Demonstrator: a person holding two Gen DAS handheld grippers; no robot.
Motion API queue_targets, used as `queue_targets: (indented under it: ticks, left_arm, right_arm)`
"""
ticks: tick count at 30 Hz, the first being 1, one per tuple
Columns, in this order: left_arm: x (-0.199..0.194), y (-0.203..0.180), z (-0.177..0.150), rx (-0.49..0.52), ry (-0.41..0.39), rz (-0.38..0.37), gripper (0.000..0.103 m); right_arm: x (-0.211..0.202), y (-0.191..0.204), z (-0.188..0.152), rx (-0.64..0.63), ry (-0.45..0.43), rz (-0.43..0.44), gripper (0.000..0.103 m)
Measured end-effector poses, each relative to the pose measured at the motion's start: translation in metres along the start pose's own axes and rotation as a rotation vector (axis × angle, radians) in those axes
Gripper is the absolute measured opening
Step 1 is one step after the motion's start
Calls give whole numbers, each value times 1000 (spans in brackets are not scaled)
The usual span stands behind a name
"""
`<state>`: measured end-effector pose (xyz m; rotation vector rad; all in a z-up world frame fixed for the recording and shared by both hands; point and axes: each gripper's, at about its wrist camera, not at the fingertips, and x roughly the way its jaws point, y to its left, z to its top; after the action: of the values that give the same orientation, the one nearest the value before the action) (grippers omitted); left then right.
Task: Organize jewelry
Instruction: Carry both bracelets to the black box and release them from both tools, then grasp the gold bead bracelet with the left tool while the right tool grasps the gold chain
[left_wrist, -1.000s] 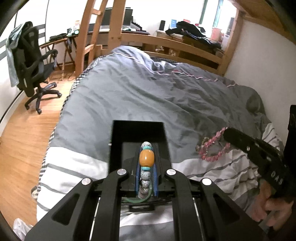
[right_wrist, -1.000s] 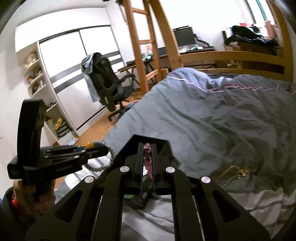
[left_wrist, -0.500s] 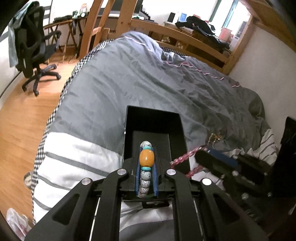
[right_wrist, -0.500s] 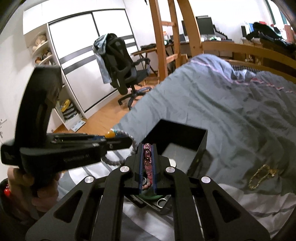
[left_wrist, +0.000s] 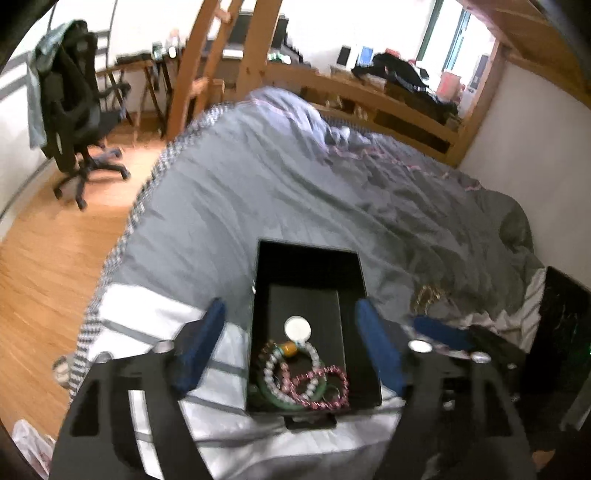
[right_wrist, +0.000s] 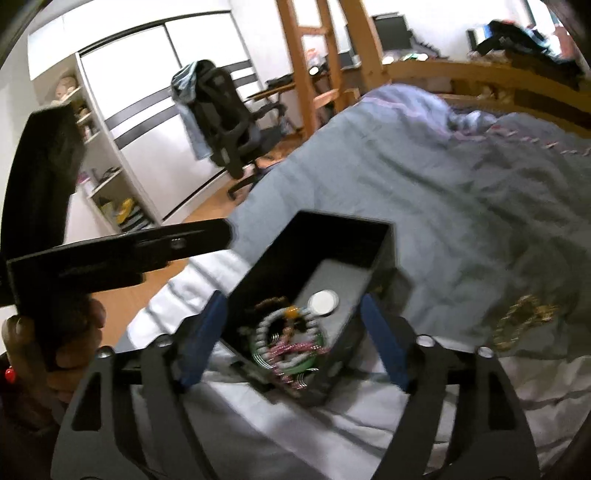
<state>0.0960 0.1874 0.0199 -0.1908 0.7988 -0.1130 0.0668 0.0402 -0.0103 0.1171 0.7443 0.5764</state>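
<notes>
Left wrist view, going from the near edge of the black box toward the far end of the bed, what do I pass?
Pink bead bracelet → white bead bracelet with the orange bead → white round disc → far wall of the black box → grey duvet → wooden bed rail.

The left gripper (left_wrist: 290, 343) has just been opening; its blue pads (left_wrist: 197, 345) stand wide, one on either side of the black box (left_wrist: 352, 280), nothing pressed between them. Below the gap, in the box, lie a white bead bracelet (left_wrist: 312, 354), a pink bracelet (left_wrist: 325, 384), a green bangle (left_wrist: 267, 393) and a white disc (left_wrist: 297, 328). To the right, a gold chain (left_wrist: 426, 297) rests on the bed (left_wrist: 295, 199), with the right gripper (left_wrist: 439, 334) near.
</notes>
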Motion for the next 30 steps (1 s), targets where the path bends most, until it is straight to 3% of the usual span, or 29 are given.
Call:
queue_targets:
  ticks: [1, 5, 14, 21, 27, 28, 30]
  left_arm:
    - [-3, -1, 1, 1, -21, 6, 92]
    - [-5, -11, 1, 28, -49, -10, 97]
    - [26, -76, -12, 130, 8, -94, 97]
    - [50, -147, -43, 419, 12, -79, 97]
    - [78, -176, -50, 478, 66, -132, 72]
    - [90, -179, -49, 480, 85, -131, 64]
    - [107, -183, -49, 472, 119, -143, 57]
  right_arm:
    - [-7, -5, 2, -2, -16, -34, 91]
    - [-30, -28, 8, -7, -33, -159, 99]
    - [-81, -76, 11, 4, -53, -308, 99]
    - [-113, -121, 4, 36, -88, -366, 97]
    - [-105, -164, -8, 93, -38, -347, 47]
    - [-100, -170, -11, 96, -25, -330, 37]
    - [-84, -181, -17, 81, 17, -304, 32]
